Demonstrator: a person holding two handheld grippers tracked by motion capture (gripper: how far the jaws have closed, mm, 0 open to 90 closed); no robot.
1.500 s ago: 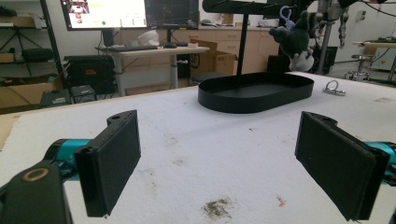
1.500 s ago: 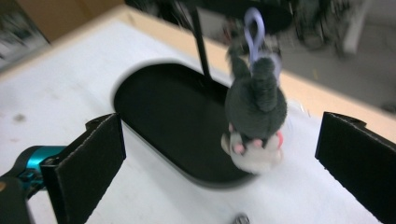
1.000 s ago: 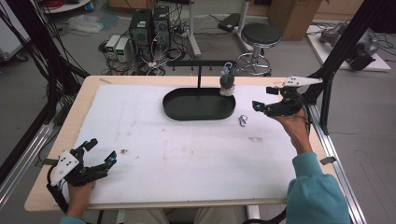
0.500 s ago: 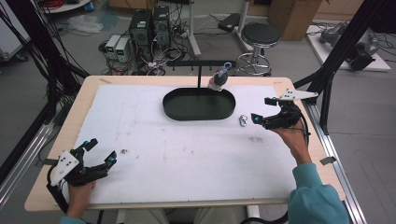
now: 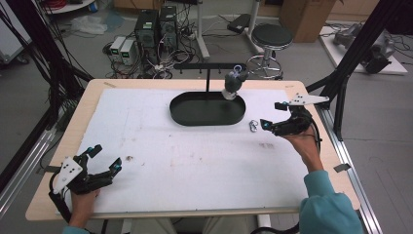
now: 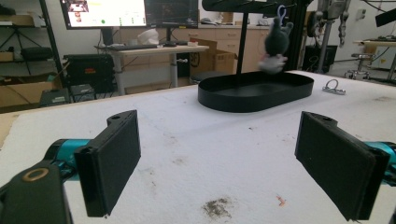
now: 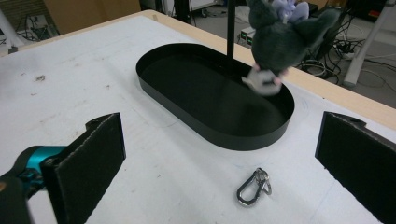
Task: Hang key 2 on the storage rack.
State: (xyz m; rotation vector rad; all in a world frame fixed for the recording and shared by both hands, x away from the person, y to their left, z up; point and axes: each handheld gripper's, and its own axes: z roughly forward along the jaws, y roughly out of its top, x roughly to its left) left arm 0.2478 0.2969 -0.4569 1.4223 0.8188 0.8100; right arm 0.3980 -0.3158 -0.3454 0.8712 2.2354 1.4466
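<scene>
My right tongs (image 5: 271, 115) are wide open and empty, carabiner clip (image 5: 253, 126) lying just ahead on the table (image 5: 195, 161) beside the black tray (image 5: 207, 118). Left tongs (image 5: 103, 160), also open, sit way farther off.

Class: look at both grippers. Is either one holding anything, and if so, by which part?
Nothing is held. The left gripper stands open above the bare table; the right gripper is open too, near the carabiner clip but not touching it.
</scene>
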